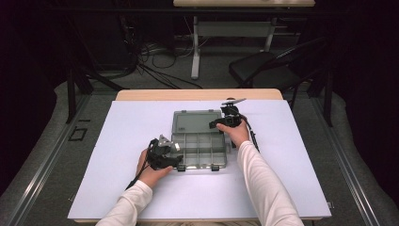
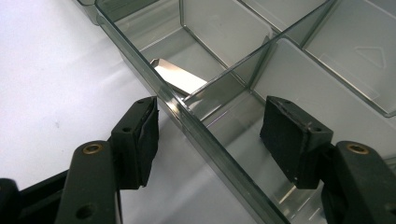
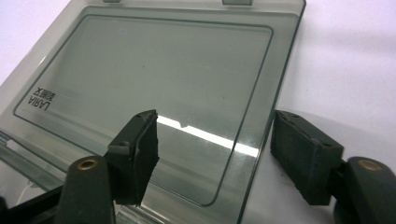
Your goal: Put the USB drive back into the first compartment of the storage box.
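A clear, smoky plastic compartment box (image 1: 200,165) lies open in the middle of the white board, its lid (image 1: 196,122) flat on the far side. Its compartments look empty. My left gripper (image 1: 177,159) is at the box's near left corner. In the left gripper view this gripper (image 2: 212,123) is open, with the box's side wall (image 2: 219,154) between the jaws and not touched. My right gripper (image 1: 215,125) is over the lid's right edge. In the right gripper view it (image 3: 217,135) stands open astride the lid's edge (image 3: 261,116).
The white board (image 1: 117,155) covers a wooden table (image 1: 197,94). Past the table's far edge are a black chair (image 1: 268,66), another desk's legs (image 1: 195,52) and cables on the floor. Thin dividers (image 2: 252,60) split the box's inside.
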`<state>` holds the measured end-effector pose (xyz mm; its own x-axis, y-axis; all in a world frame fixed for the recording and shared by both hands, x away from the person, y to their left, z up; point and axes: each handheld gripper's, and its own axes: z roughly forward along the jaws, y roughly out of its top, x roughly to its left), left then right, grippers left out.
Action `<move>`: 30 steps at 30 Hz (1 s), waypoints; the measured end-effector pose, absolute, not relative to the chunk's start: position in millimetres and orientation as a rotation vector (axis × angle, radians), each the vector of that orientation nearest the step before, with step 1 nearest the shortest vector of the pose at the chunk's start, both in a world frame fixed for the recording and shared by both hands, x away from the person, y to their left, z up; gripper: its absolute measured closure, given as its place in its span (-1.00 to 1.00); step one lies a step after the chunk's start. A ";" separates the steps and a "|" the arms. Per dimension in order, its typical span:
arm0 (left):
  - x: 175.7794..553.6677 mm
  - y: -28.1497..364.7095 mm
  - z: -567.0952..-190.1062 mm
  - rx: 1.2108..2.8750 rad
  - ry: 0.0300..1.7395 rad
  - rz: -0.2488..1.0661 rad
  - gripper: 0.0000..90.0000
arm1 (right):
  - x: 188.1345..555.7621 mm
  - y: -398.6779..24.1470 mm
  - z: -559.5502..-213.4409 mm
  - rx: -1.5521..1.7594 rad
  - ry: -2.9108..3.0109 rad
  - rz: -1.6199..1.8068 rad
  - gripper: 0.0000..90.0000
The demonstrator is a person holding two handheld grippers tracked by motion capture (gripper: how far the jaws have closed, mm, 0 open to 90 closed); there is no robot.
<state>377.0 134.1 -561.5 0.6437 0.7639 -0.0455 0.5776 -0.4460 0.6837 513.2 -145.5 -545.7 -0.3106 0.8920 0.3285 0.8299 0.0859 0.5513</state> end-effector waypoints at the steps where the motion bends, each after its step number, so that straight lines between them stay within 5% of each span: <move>1: 376.9 134.0 -561.5 2.182 1.039 0.353 -0.18 | 513.3 -145.8 -545.8 1.788 2.245 1.041 -0.27; 30: 377.1 134.5 -560.9 2.186 1.038 0.343 -0.17 | 509.3 -161.5 -528.1 1.721 2.220 1.133 0.25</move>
